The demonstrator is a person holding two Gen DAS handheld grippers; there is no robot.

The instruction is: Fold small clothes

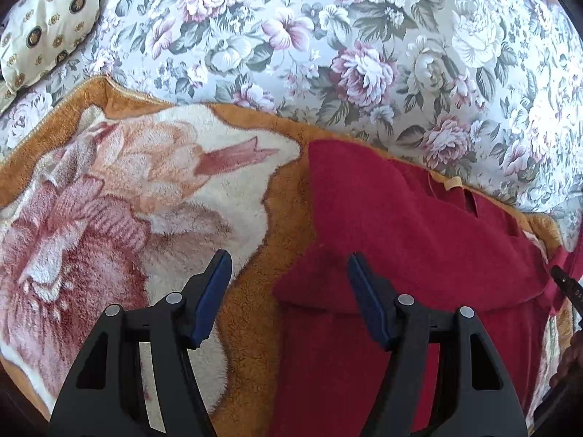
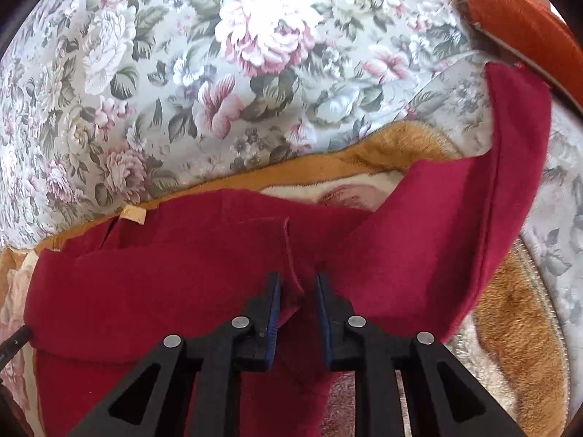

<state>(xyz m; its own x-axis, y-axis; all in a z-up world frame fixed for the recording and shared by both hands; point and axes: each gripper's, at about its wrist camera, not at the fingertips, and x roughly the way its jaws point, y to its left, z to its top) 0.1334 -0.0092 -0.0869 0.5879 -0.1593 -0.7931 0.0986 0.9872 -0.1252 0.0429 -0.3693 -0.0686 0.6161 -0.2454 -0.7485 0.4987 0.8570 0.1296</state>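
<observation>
A dark red fleece garment (image 1: pixel 400 225) lies on an orange and cream plush blanket (image 1: pixel 145 189), its top part folded down over the rest. My left gripper (image 1: pixel 289 266) is open and empty, just above the garment's left edge. In the right wrist view my right gripper (image 2: pixel 298 287) is shut on a raised fold of the red garment (image 2: pixel 182 276) near its seam. One sleeve (image 2: pixel 503 167) stretches up to the right. A small cream label (image 2: pixel 134 215) shows at the garment's far edge.
The blanket (image 2: pixel 517 327) lies on a floral bedspread (image 1: pixel 364 36) that fills the far half of both views. A cream patterned pillow (image 1: pixel 47 18) sits at the far left. An orange-red cushion edge (image 2: pixel 528 22) shows at the far right.
</observation>
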